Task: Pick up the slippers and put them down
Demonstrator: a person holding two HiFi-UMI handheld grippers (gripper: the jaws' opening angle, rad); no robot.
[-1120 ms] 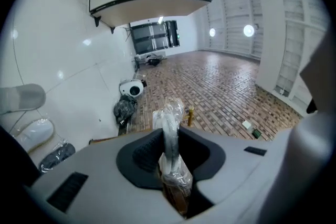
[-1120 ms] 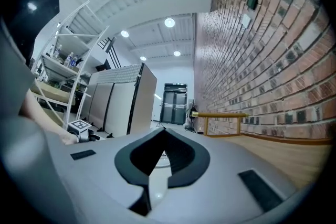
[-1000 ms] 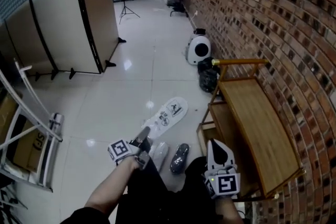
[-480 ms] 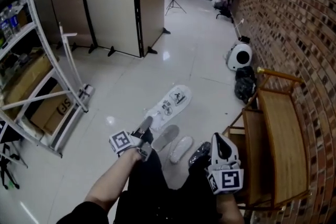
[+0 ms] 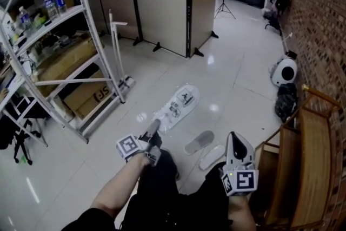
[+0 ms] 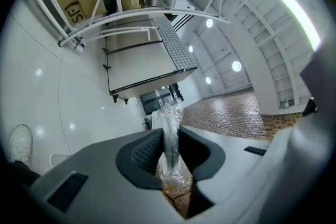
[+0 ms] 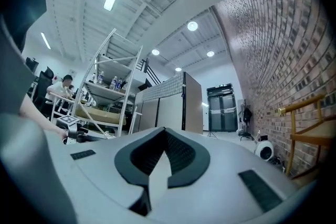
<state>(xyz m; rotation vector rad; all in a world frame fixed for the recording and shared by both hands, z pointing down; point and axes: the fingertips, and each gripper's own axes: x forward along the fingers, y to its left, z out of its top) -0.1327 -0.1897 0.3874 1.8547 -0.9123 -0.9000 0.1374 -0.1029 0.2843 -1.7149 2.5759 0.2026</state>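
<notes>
My left gripper (image 5: pixel 155 126) is shut on the edge of a clear plastic bag (image 5: pixel 178 106) that holds white printed slippers. The bag hangs out beyond the jaws, above the white tiled floor. In the left gripper view, crinkled plastic (image 6: pixel 169 113) is pinched between the dark pads of the left gripper (image 6: pixel 169 136). My right gripper (image 5: pixel 236 139) is held low at the right with its tips together and nothing in them; the right gripper (image 7: pixel 165 134) shows the same in its own view. A grey slipper (image 5: pixel 199 142) and a white slipper (image 5: pixel 212 156) lie on the floor between the grippers.
A metal shelf rack (image 5: pixel 81 13) with cardboard boxes (image 5: pixel 86 97) stands at the left. Folding partition screens (image 5: pixel 162 2) stand behind. A wooden bench (image 5: pixel 313 165) runs along the brick wall (image 5: pixel 319 8) at the right, with a round white device (image 5: pixel 283 70) and a black bag (image 5: pixel 285 105) beyond it.
The view has swung left: the bench slid to the right edge and the shelf rack came in. Both grippers moved with it, the left still holding the bag.
</notes>
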